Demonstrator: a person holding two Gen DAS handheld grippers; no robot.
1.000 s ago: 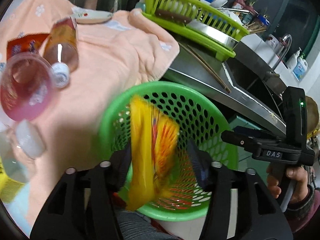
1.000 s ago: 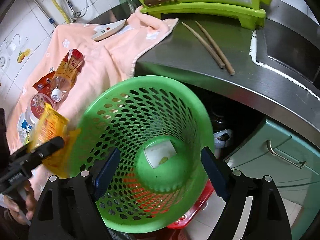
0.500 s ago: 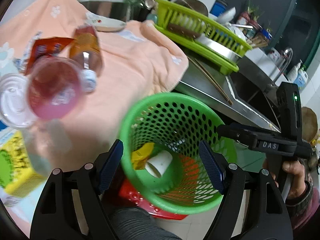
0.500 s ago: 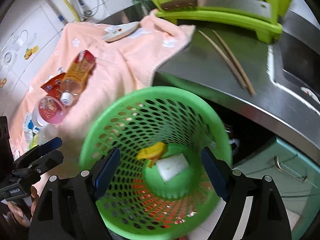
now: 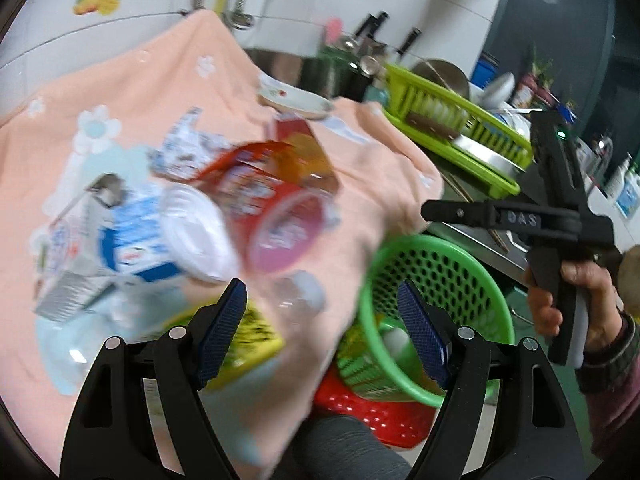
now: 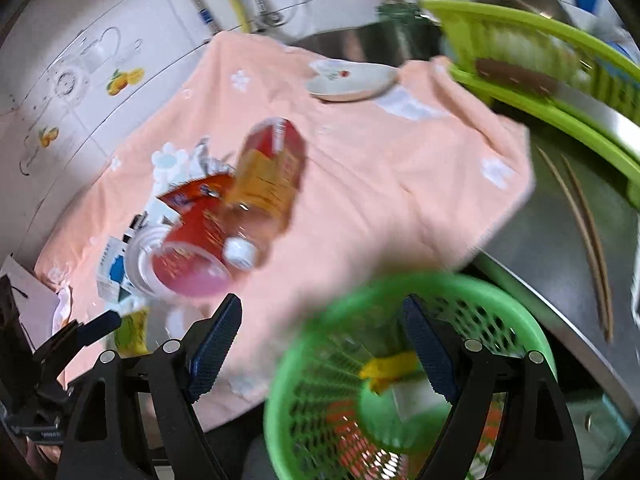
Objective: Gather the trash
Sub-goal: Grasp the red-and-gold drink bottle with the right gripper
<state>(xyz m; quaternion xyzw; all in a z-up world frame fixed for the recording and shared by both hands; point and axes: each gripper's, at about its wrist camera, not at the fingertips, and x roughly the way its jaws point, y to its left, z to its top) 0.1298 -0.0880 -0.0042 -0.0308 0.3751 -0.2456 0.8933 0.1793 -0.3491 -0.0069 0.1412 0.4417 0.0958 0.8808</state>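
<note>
Trash lies in a heap on a peach towel (image 5: 132, 92) (image 6: 360, 184): a red-labelled clear cup (image 5: 280, 228) (image 6: 188, 264), an amber drink bottle (image 6: 268, 184) with a white cap, a blue-and-white carton (image 5: 132, 236), a red wrapper (image 6: 192, 196) and a yellow pack (image 5: 256, 332). A green perforated bin (image 5: 448, 264) (image 6: 500, 320) stands below the counter edge and holds a yellow wrapper (image 6: 388, 364) and a white cup. My left gripper (image 5: 320, 328) is open and empty above the towel's near edge. My right gripper (image 6: 320, 344) (image 5: 460, 212) is open and empty between towel and bin.
A white saucer (image 6: 352, 80) sits at the towel's far end. A lime dish rack (image 6: 560, 64) with a knife stands on the steel counter, with two chopsticks (image 6: 584, 236) beside it. A red stool (image 5: 372, 408) is under the bin. A person's hand (image 5: 576, 300) grips the right tool.
The yellow wrapper left my left gripper and dropped into the green bin. Both grippers then rose and swung from over the bin toward the trash on the towel.
</note>
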